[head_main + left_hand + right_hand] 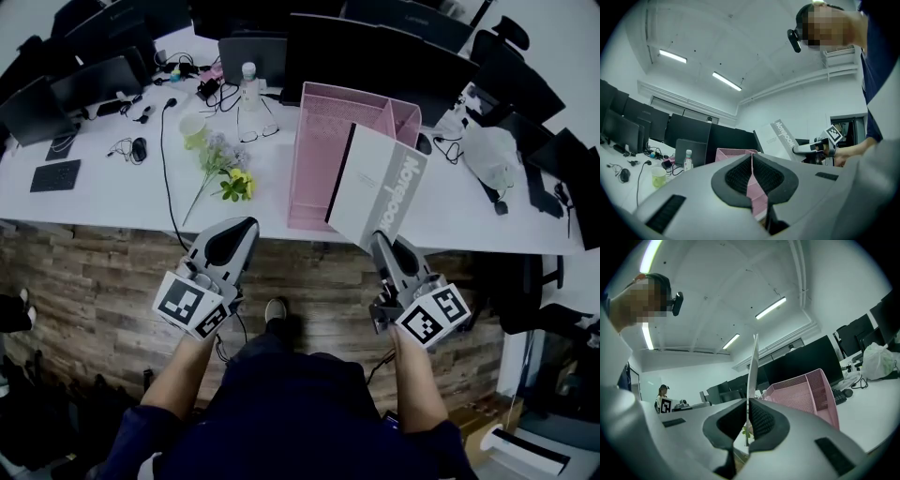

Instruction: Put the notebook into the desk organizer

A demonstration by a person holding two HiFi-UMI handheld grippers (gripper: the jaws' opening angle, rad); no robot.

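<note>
Left gripper point(242, 225) closed empty, right gripper point(379, 240) clamping one notebook point(380, 186), one pink desk organizer point(317, 141) beyond

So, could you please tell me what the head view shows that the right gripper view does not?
Only the head view: the cup, the bottle and the notebook seen cover-on, with its printed title.
Only the right gripper view: the ceiling lights, and the right tool with its jaws shut on the notebook's lower edge, seen edge-on.
Both: the notebook, the organizer and the monitors.
</note>
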